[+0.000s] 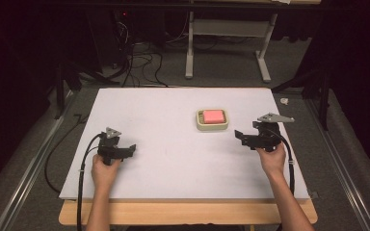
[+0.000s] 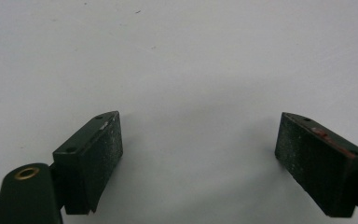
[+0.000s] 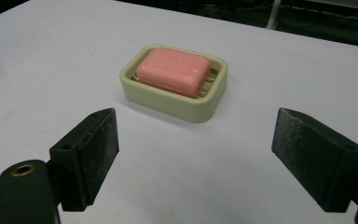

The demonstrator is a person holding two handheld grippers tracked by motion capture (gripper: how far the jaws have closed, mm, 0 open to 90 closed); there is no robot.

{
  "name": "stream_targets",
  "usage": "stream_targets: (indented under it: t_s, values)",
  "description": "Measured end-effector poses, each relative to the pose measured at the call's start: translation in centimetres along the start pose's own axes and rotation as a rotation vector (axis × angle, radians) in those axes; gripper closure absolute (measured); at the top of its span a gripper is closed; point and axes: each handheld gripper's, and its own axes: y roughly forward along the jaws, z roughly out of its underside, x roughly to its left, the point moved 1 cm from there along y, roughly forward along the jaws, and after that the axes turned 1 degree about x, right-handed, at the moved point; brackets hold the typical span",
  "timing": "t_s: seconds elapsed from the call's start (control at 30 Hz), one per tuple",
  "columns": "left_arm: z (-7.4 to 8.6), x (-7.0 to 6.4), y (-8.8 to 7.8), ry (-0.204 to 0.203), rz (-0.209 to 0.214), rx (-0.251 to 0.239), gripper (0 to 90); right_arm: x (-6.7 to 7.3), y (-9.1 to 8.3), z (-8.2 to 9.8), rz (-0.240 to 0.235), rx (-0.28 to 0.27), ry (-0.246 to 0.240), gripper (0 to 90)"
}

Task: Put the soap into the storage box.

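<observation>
A pink rectangular soap bar (image 3: pixel 173 71) with rounded edges lies in a cream ribbed dish (image 3: pixel 205 105) mid-tabletop (image 1: pixel 173 159), just ahead of my right claw (image 3: pixel 196 156); both my claws, including the left claw (image 2: pixel 198 156), gape wide, holding nothing.

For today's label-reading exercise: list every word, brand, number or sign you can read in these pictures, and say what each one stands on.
None: no readable text on anything.
The pink soap bar has a plain top in the right gripper view; any stamp is too blurred to tell.
The cream soap dish carries no label.
The white table board is unmarked.
The left gripper and right gripper have bare black jaws.
</observation>
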Motion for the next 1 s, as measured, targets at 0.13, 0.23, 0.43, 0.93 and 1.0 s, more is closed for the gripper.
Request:
stream_targets:
  t_s: [0.13,0.23,0.43,0.93,1.0]
  values:
    - [0.0,0.0,0.0,0.000,0.000,0.000,15.3,-0.1,-0.3,0.4,0.001,0.000,0.010,15.6]
    - [0.0,0.0,0.0,0.000,0.000,0.000,15.3,-0.2,-0.4,0.8,0.001,-0.004,0.015,15.7]
    - [0.0,0.0,0.0,0.001,0.000,0.000,15.3,-0.6,-0.8,1.6,-0.003,-0.010,0.041,15.8]
    - [0.0,0.0,0.0,0.001,0.000,0.001,15.4,-0.9,-1.2,3.5,-0.021,-0.010,0.067,15.8]
    - [0.0,0.0,0.0,0.001,0.000,0.002,15.3,-0.9,-1.2,3.6,-0.022,-0.007,0.073,15.8]
